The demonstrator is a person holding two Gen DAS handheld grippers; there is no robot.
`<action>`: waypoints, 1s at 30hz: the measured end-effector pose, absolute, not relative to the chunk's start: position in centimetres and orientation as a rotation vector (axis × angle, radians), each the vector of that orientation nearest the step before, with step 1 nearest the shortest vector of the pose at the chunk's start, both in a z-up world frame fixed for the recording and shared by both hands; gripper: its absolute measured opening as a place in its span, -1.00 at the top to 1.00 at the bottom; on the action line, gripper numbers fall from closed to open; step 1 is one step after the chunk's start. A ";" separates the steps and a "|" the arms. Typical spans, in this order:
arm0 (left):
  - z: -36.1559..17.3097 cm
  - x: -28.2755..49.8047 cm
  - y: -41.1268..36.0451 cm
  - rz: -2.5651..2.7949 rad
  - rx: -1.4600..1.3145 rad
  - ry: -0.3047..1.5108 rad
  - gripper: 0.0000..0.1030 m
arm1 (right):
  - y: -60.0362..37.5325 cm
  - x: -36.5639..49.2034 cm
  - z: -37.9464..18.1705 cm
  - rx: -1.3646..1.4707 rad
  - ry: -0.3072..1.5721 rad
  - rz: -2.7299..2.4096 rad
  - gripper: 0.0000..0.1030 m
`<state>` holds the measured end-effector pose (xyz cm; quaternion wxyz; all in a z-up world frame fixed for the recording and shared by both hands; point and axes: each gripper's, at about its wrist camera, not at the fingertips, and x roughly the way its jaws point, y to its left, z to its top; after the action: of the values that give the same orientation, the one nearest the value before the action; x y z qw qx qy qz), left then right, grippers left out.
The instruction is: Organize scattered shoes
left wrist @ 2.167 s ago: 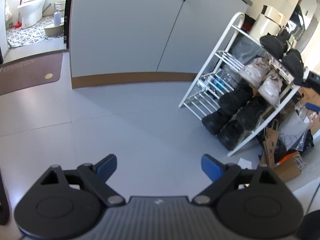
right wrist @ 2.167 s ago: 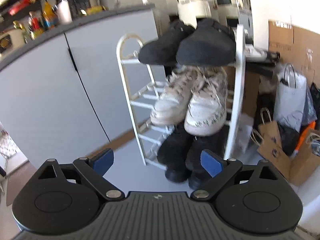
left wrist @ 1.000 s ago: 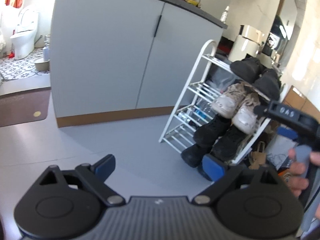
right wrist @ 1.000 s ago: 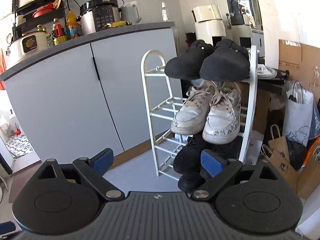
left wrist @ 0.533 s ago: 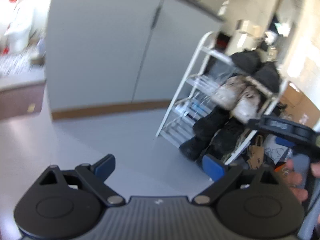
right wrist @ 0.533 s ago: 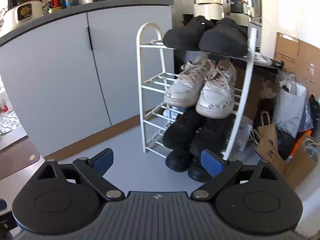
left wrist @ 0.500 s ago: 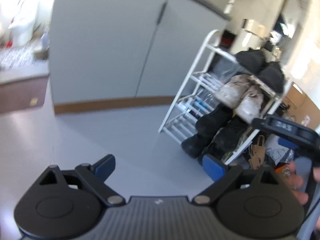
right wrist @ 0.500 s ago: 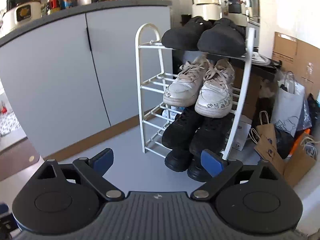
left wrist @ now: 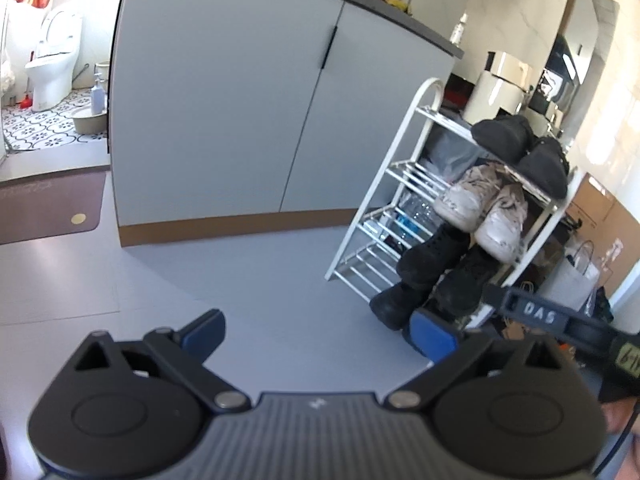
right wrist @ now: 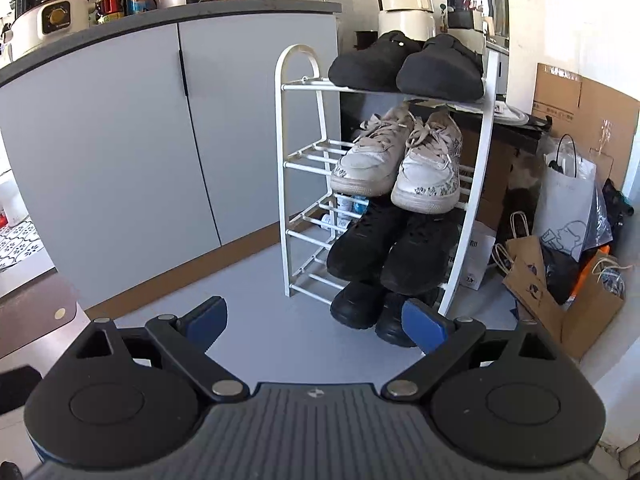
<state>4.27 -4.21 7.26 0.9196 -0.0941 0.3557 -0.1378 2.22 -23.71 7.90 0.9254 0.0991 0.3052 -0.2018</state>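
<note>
Altogether, eight shoes point(right wrist: 396, 168) in four pairs on one rack point(right wrist: 282, 184).

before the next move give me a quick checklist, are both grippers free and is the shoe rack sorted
1. Left gripper empty: ok, jaws opening, nothing between them.
2. Right gripper empty: ok, open over bare floor.
3. Shoes on the white rack: ok, black slippers on top, white sneakers below, black sneakers under those, black shoes lowest.
4. Pairs side by side: ok.
5. Floor before the rack free of shoes: ok in view.
6. Shoes elsewhere: cannot tell.
</note>
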 end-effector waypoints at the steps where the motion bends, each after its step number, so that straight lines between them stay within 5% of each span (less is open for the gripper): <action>1: 7.3 4.3 -4.4 -0.285 -0.193 0.733 -0.99 | -23.7 2.2 7.9 0.203 0.628 -0.407 -0.89; 30: 5.9 3.3 -6.9 -0.229 -0.067 0.768 -0.99 | -19.8 1.4 7.3 0.027 0.642 -0.446 -0.96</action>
<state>3.31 -6.86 5.85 0.9202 -0.0326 0.3738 -0.1114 1.39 -19.82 7.31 0.9245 0.0131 0.3128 -0.2173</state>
